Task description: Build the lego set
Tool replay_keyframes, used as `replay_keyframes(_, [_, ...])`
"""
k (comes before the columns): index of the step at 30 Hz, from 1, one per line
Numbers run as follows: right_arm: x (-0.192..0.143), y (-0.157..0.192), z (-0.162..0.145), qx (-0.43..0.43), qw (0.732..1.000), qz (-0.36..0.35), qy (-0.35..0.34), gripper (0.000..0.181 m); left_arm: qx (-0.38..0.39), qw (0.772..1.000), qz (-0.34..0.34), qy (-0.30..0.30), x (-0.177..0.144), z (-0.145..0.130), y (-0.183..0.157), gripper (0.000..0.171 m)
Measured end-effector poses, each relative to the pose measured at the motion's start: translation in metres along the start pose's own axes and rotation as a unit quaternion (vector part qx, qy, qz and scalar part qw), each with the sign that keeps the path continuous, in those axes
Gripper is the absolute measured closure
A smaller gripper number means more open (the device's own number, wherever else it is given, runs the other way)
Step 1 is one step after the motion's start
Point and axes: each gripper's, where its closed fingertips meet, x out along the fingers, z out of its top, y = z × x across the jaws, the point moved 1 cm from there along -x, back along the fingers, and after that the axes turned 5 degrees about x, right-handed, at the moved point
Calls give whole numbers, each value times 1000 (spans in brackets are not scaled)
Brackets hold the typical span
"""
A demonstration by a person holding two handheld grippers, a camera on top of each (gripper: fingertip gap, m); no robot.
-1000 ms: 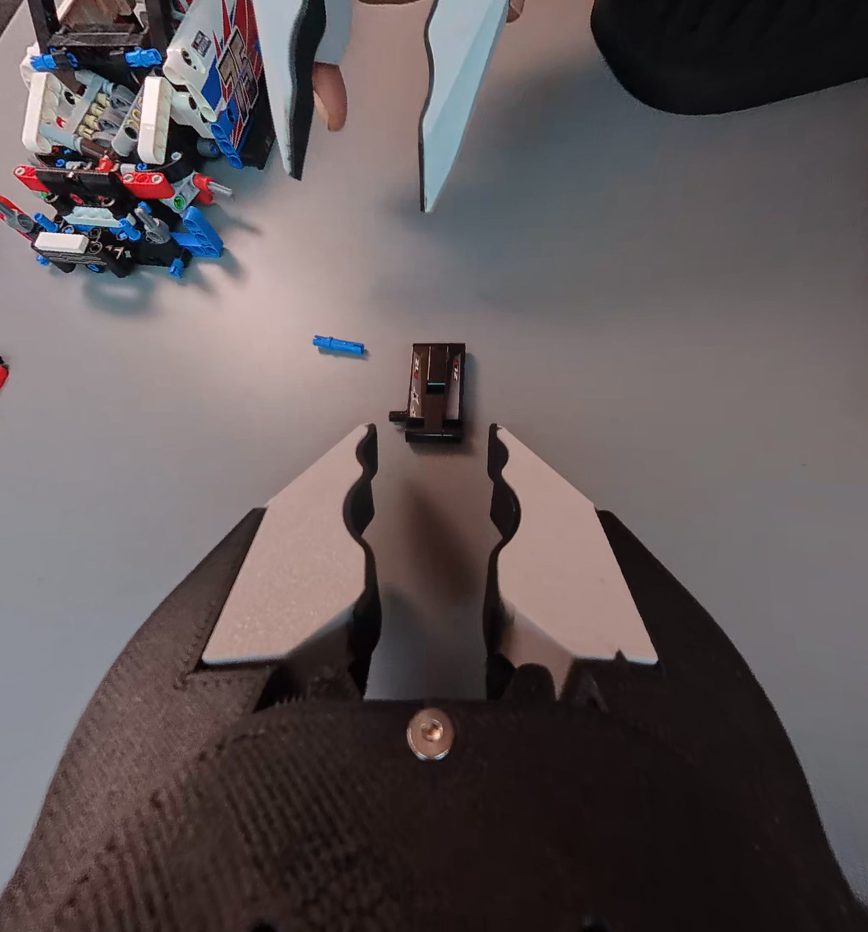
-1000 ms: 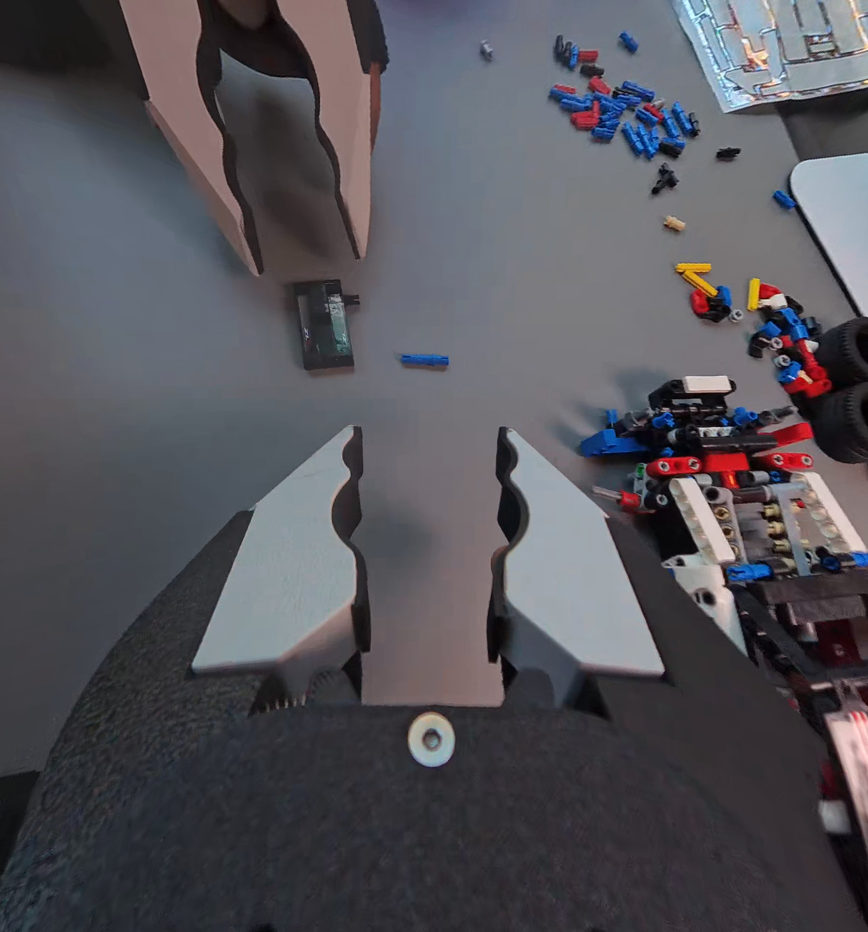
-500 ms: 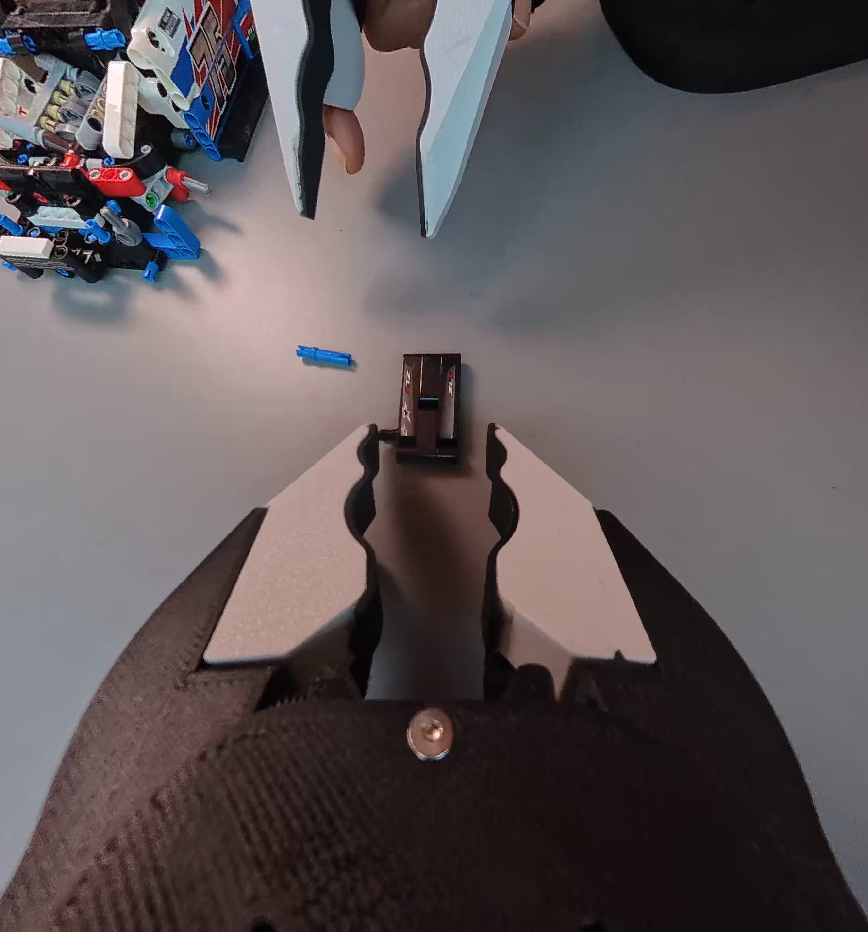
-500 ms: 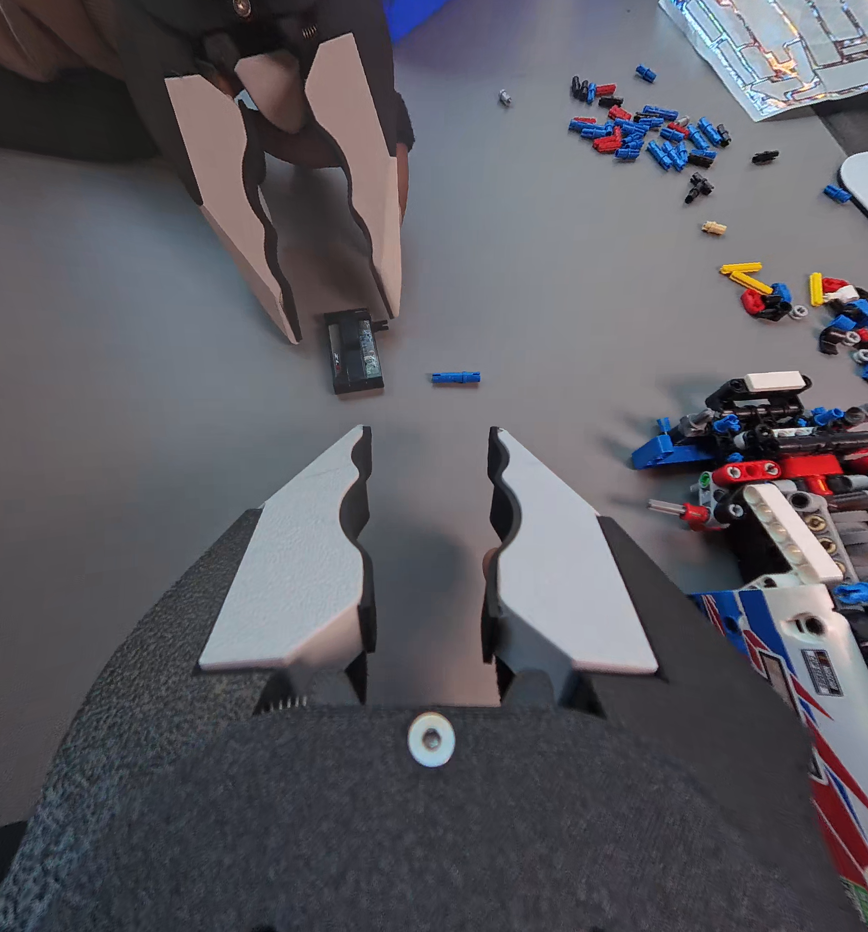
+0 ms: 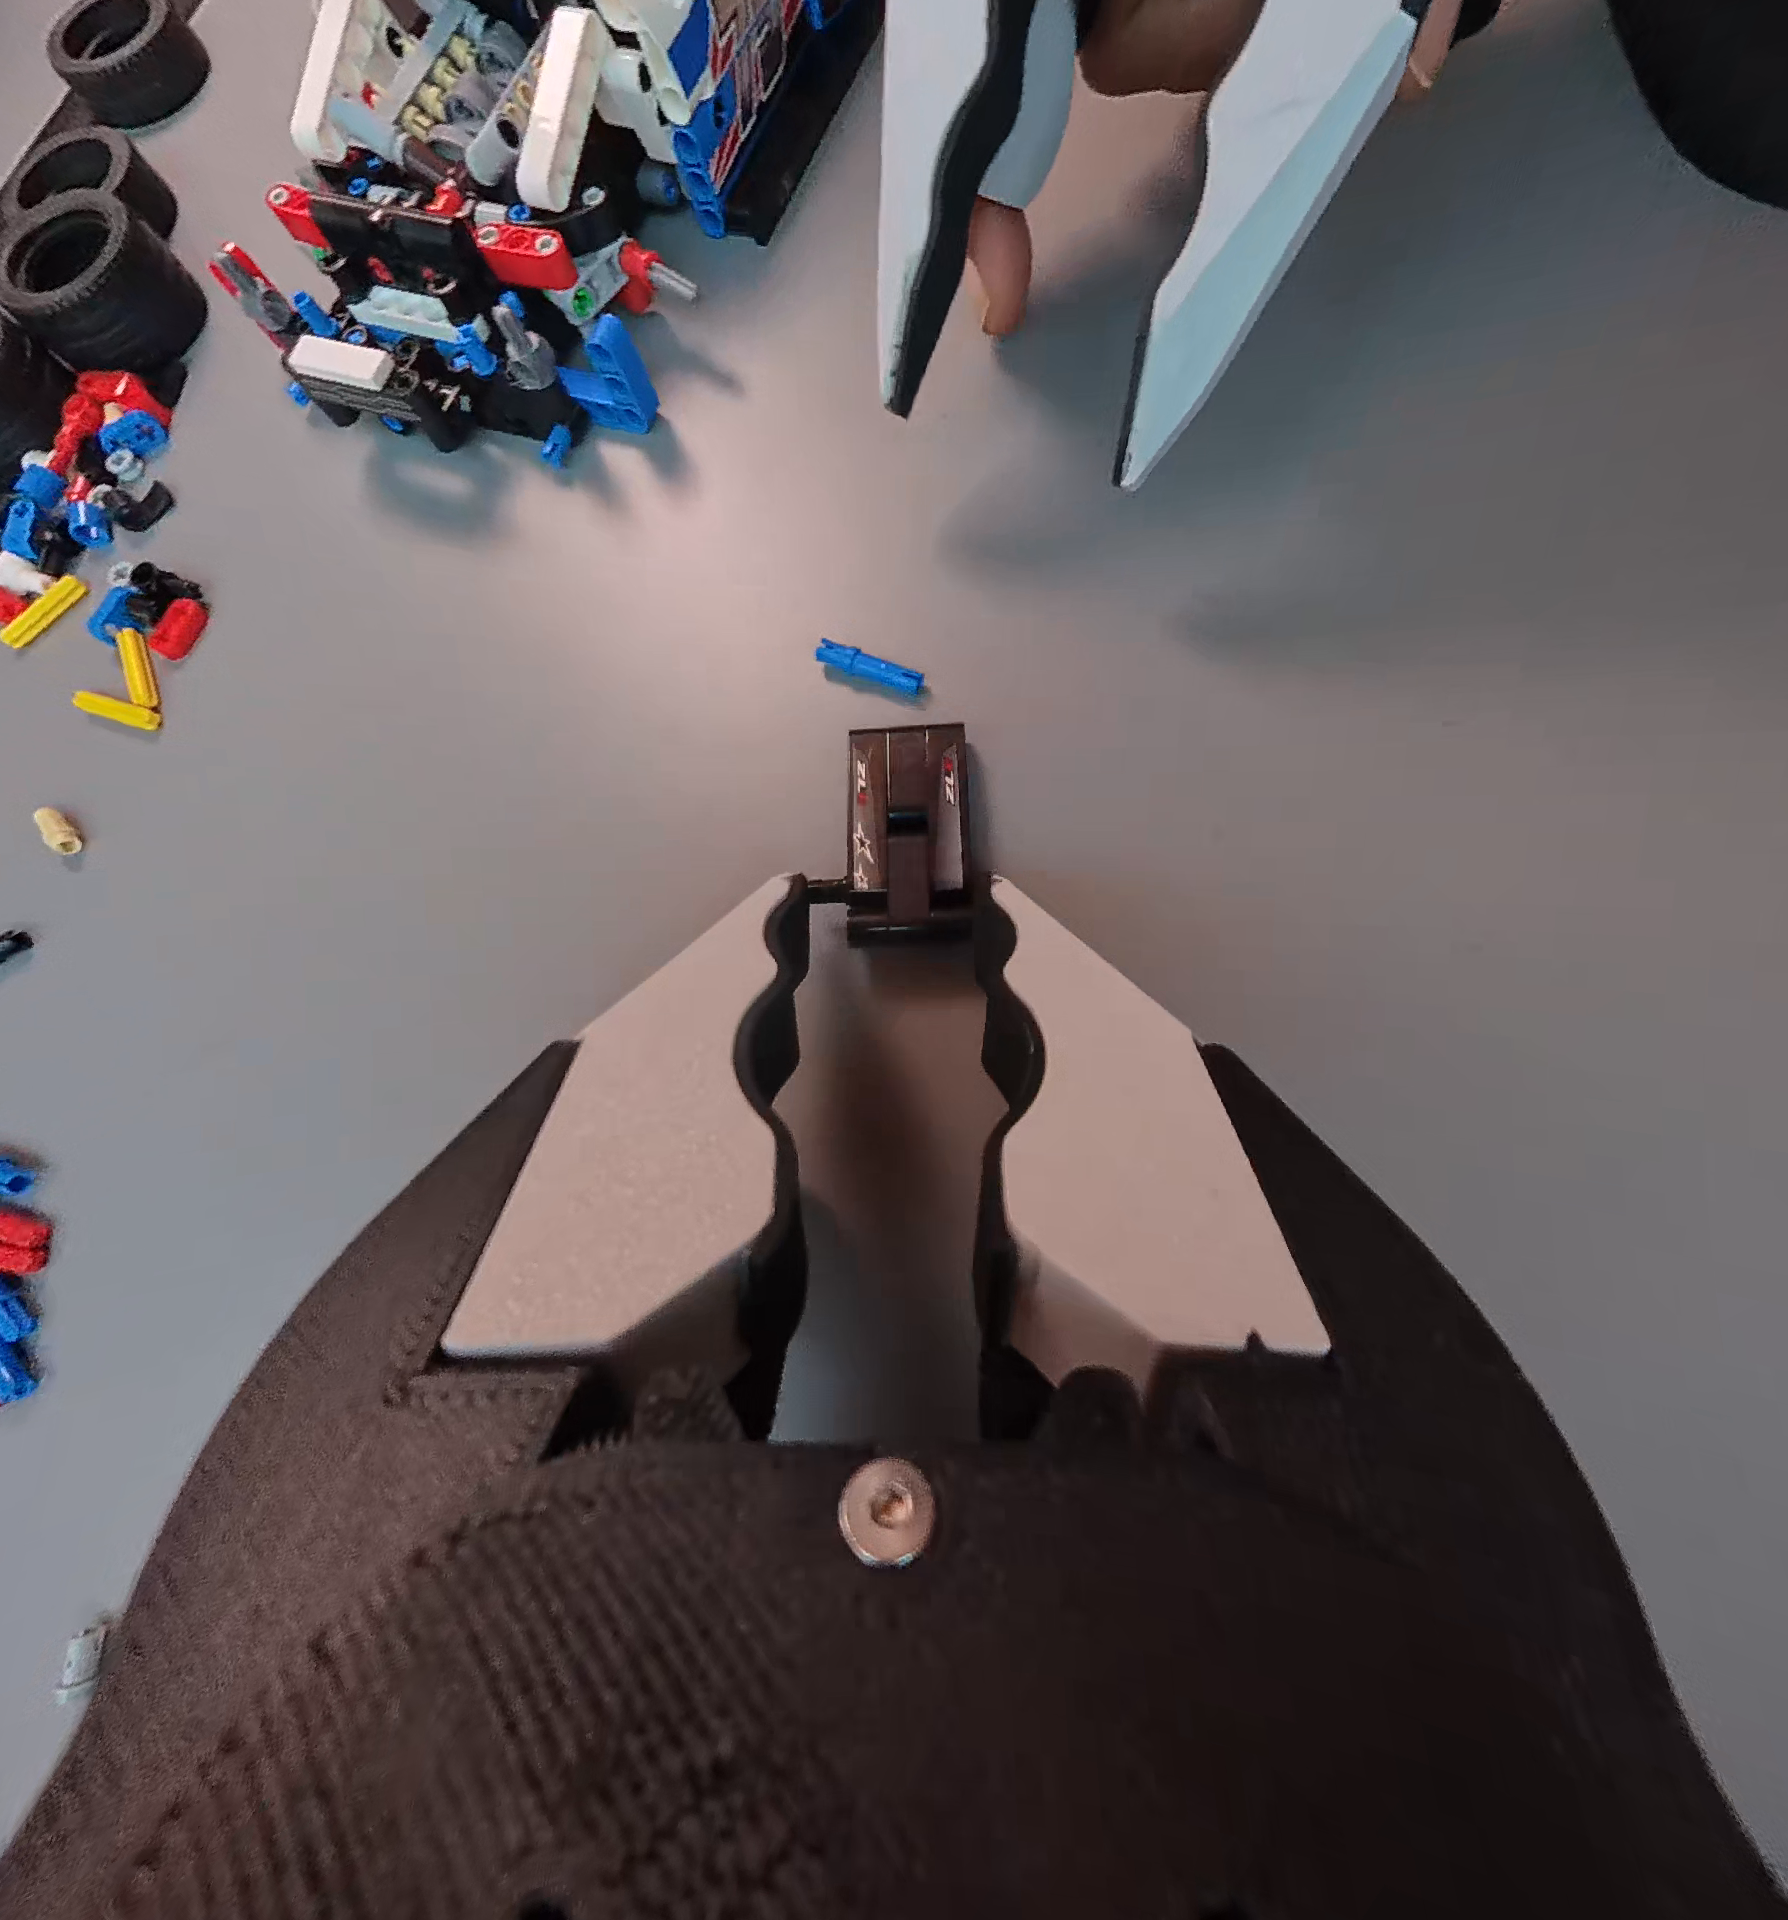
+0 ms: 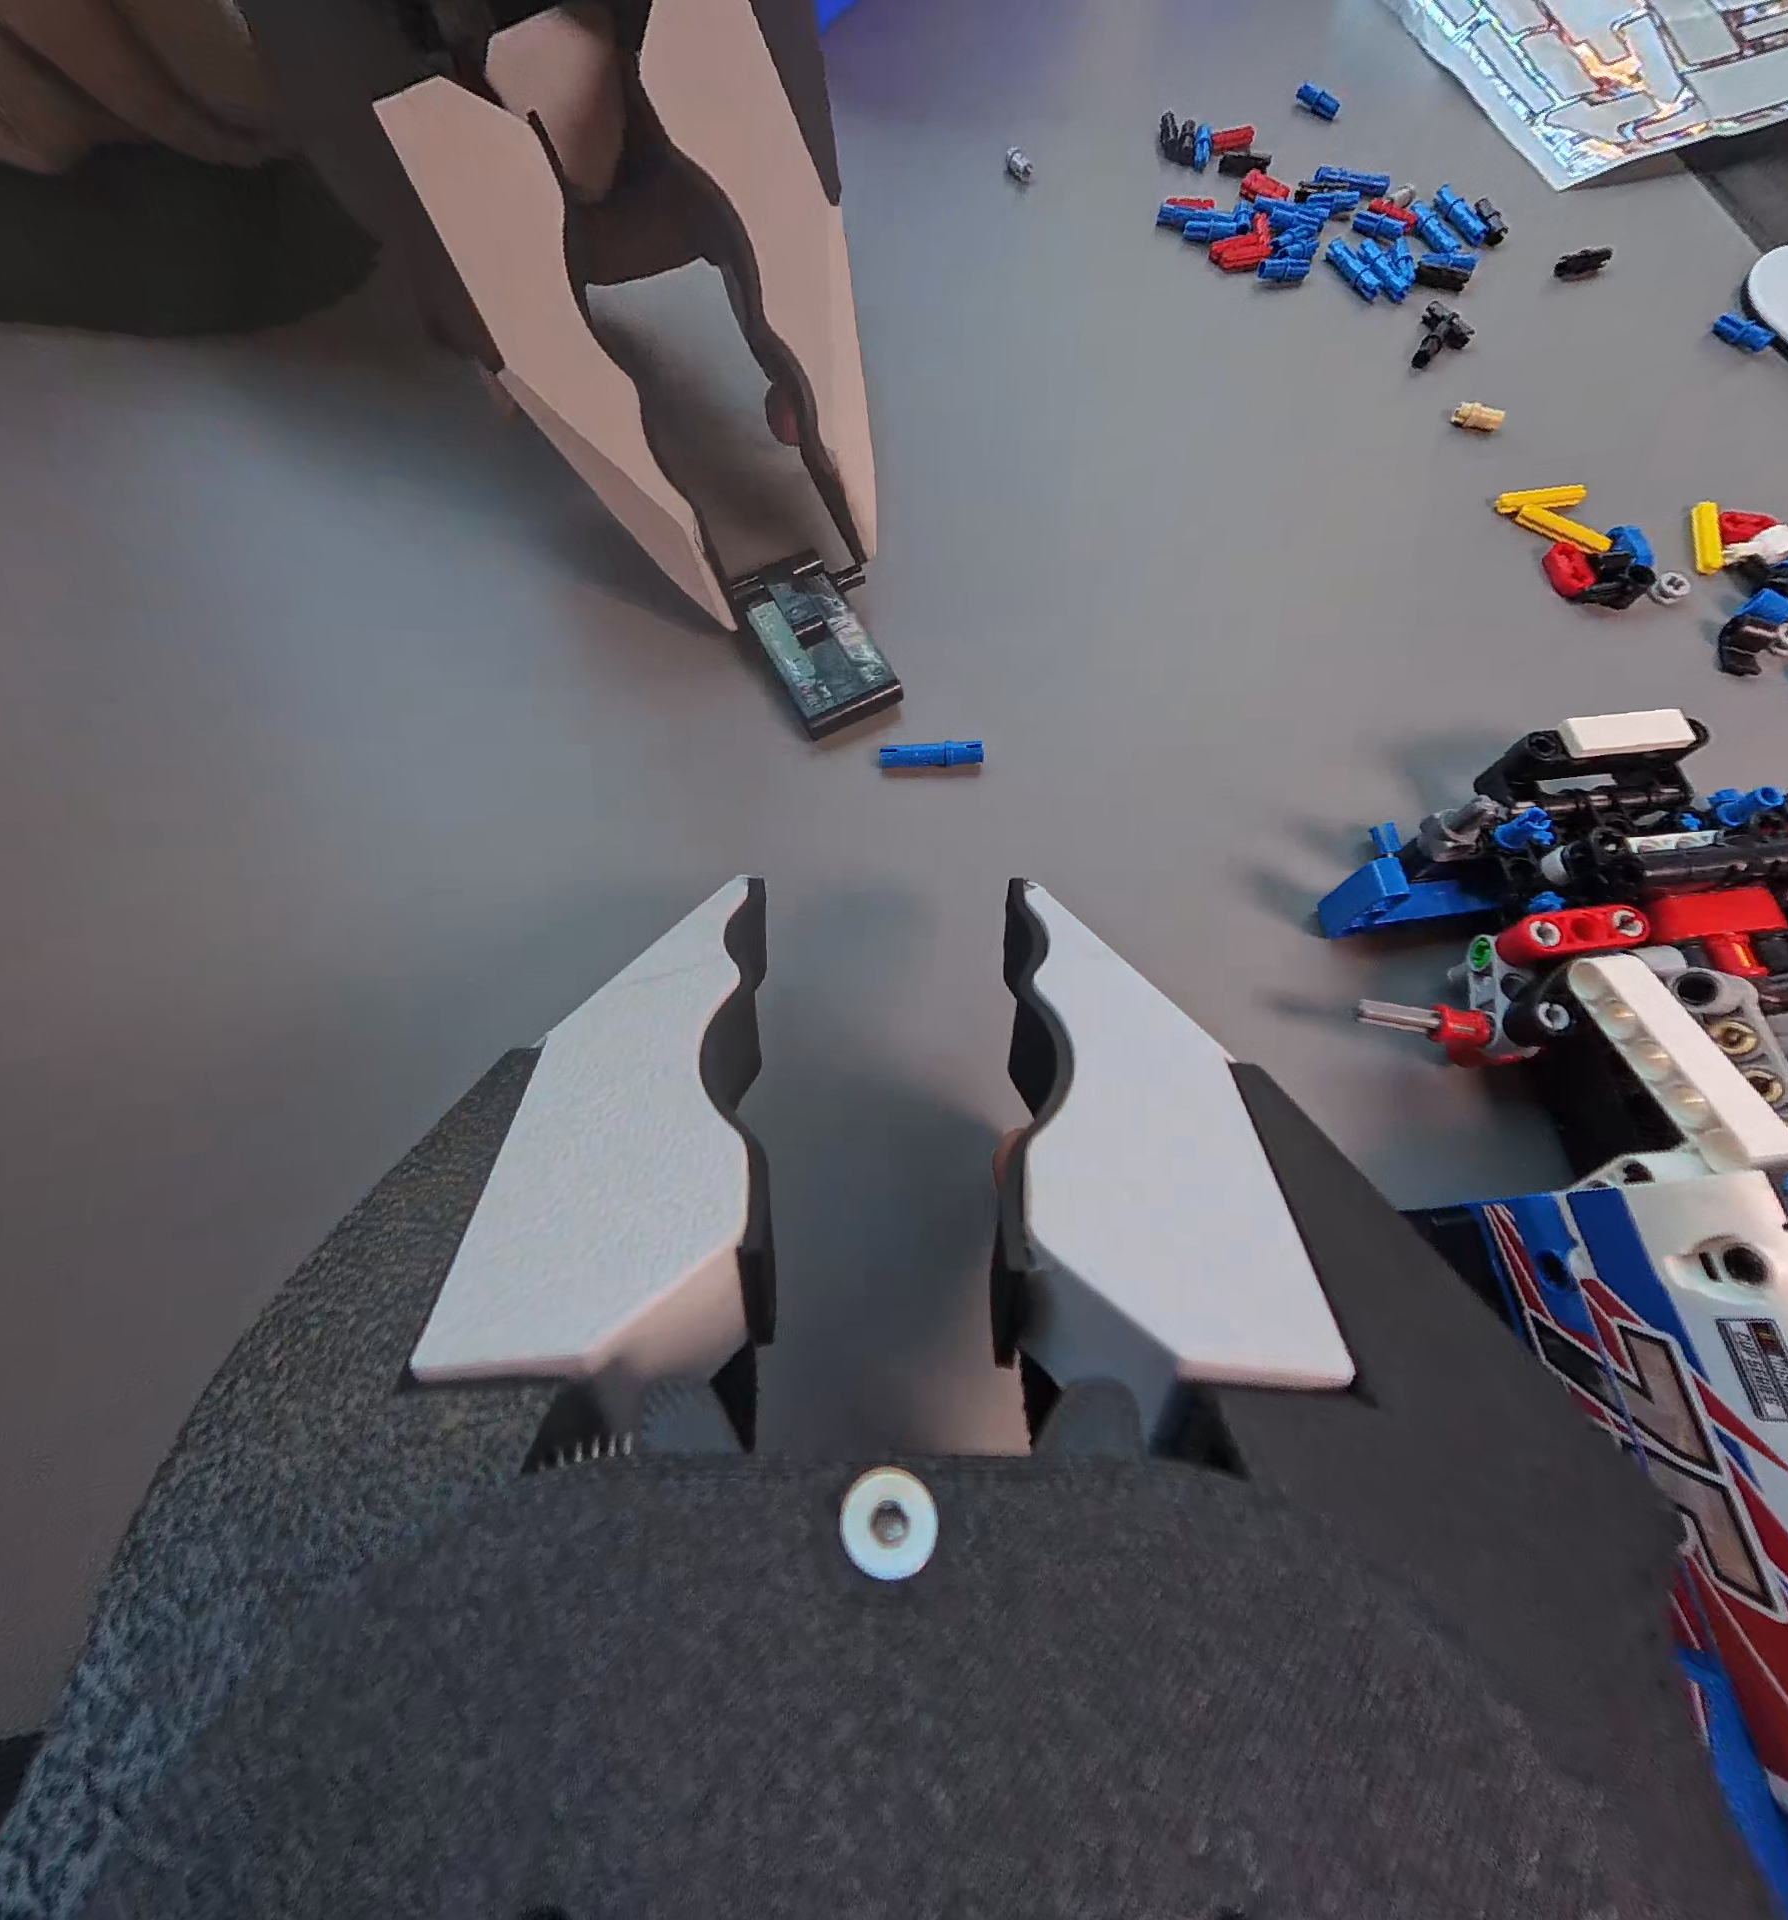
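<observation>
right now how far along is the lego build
Partly done: the car chassis is assembled but its tyres lie loose beside it. In hand: the open left tongs straddle the near end of a small black panel, not yet closed. Left: that panel, the blue pin and loose piles.

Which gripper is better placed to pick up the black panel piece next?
Left. The left gripper is open with its tips flanking the near end of the black panel piece. The right gripper is also open, but sits apart from it, beyond the blue pin.
</observation>
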Motion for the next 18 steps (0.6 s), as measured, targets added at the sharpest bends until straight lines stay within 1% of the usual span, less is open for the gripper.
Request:
replay_keyframes(9, [1,0,-2,3,1000,0,1,137,-95,994,51,7,-6,-10,28,142])
replay_keyframes(18, [2,-1,-1,6,1000,-1,-2,138,-99,993,57,8,-6,-11,30,141])
